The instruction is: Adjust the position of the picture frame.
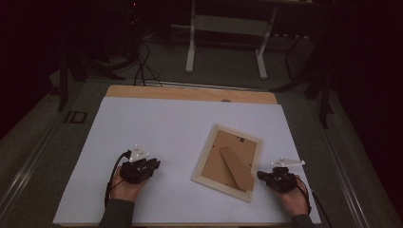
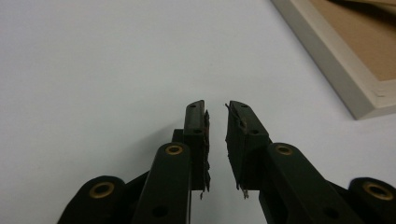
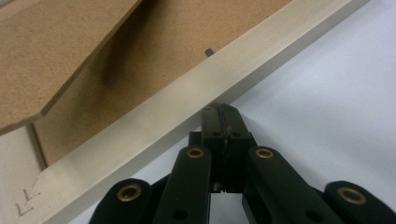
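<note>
The picture frame (image 1: 228, 161), lying face down with its long axis diagonal, is met at its near corner by the closed right gripper (image 1: 261, 175), while the slightly parted, empty left gripper (image 1: 156, 164) is kept well apart.

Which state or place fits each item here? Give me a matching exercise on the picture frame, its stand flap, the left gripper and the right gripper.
Items:
1. picture frame
2. stand flap
3. left gripper
4. right gripper

States:
A. jaws shut, tips at the frame's pale edge
B. lying back-side up on the white sheet
C. jaws slightly apart, nothing between them
D. brown board angled across the frame's back

Pairs: 1-B, 2-D, 3-C, 4-A
</note>
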